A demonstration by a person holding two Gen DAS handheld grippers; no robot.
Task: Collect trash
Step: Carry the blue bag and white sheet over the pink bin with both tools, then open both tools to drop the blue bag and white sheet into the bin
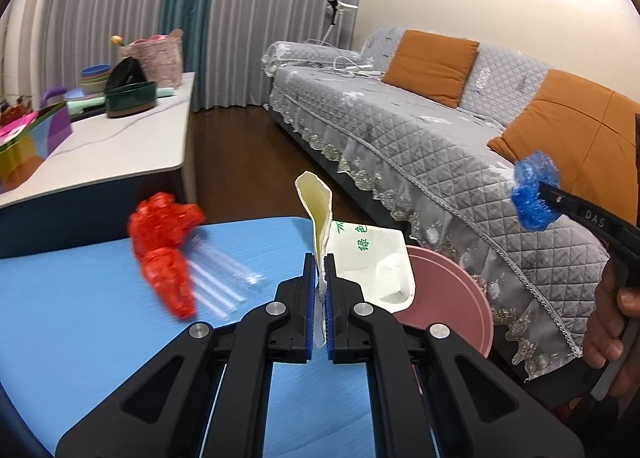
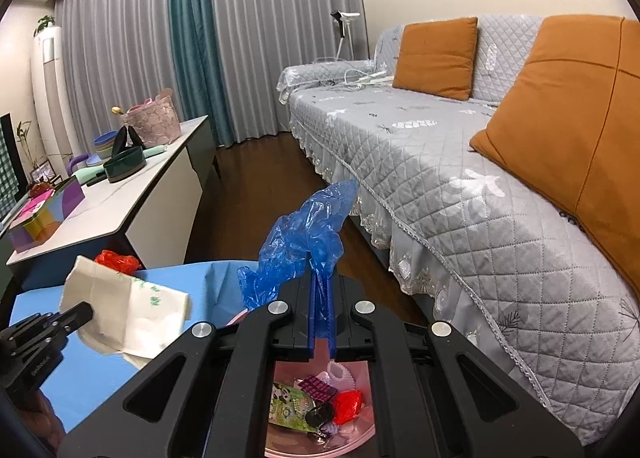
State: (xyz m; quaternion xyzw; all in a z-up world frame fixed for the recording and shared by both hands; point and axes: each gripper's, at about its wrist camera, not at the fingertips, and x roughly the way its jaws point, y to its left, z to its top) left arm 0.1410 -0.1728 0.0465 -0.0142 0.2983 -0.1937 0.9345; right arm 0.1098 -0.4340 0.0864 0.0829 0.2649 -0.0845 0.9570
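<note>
Two grips: left gripper (image 1: 319,278) fingers clamped on white paper packaging (image 1: 360,258) above blue table (image 1: 80,318) edge; right gripper (image 2: 320,298) fingers pinching crumpled blue plastic (image 2: 304,238) over pink bin (image 2: 360,374). Red wrapper (image 1: 164,254) lying on table.

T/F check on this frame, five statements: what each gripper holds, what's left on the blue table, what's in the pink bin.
1. The left gripper is shut on a white paper wrapper. True.
2. The right gripper is open and holds nothing. False: it is shut on a crumpled blue plastic bag.
3. A red plastic bag lies on the blue table. True.
4. The pink bin holds nothing. False: the right wrist view shows wrappers and a red scrap inside.
5. The sofa carries green cushions. False: the cushions are orange.
</note>
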